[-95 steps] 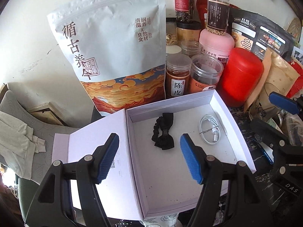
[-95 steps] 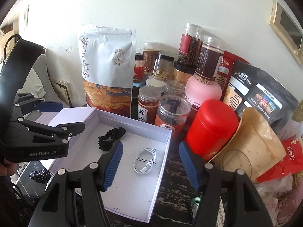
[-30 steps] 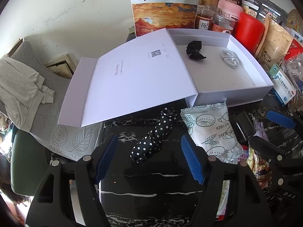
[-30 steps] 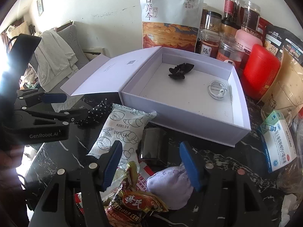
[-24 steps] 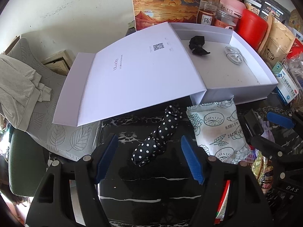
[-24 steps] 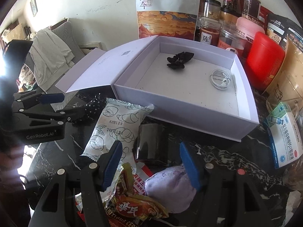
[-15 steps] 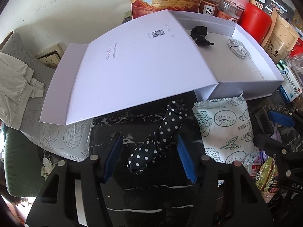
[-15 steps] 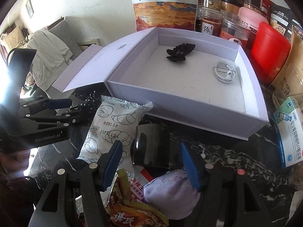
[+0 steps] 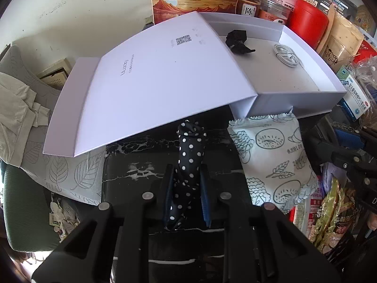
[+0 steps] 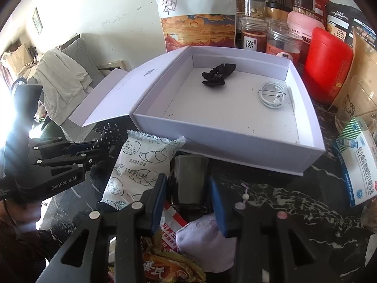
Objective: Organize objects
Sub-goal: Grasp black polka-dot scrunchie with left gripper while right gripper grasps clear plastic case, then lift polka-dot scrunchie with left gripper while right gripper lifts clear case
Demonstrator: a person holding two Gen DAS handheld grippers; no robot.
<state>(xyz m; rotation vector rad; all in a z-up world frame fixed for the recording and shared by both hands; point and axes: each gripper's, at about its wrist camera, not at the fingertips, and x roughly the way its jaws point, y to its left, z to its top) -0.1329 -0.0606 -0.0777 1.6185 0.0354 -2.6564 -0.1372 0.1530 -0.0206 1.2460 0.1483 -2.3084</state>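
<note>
A: How are the grippers posed?
B: The left gripper (image 9: 186, 184) is clamped on the polka-dot cloth (image 9: 189, 155), low over the bench (image 9: 141, 165); the right gripper (image 10: 189, 189) is spread around one dark cup (image 10: 189, 179).

A: What is counted inside the white box (image 10: 235, 139)?
B: Two items: a black scrunchie (image 10: 218, 74) and a white cable (image 10: 271, 93).

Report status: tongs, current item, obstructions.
Left tongs shut on polka-dot cloth. Right tongs straddling dark case, grip unconfirmed. White box open ahead; its lid overhangs the cloth's far end.
</note>
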